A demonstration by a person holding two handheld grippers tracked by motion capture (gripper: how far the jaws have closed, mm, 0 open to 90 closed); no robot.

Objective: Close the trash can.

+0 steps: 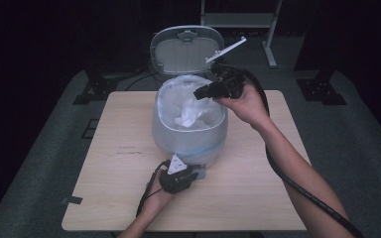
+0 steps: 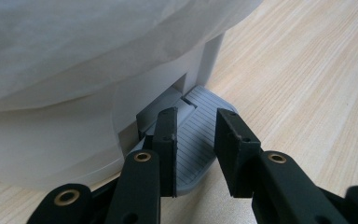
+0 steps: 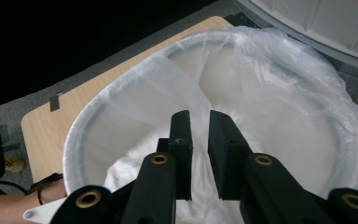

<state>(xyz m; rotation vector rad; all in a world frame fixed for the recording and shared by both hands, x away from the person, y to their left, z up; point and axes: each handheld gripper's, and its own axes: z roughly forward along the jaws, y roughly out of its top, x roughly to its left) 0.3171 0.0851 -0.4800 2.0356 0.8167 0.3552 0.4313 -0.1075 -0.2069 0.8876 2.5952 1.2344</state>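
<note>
— High view, item one: pale grey pedal bin (image 1: pixel 188 134) with white plastic liner (image 1: pixel 191 106), mid-table, lid up. And the left gripper (image 1: pixel 198 174)?

— Narrow, empty, on the grey ribbed pedal (image 2: pixel 193 140); best kept pressing. Right gripper (image 1: pixel 198 94): slightly parted, empty, over the liner.

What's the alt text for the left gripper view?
The left gripper presses its two black jaws down on the grey ribbed foot pedal of a white bin draped with a bin liner, on a light wooden table.
</note>
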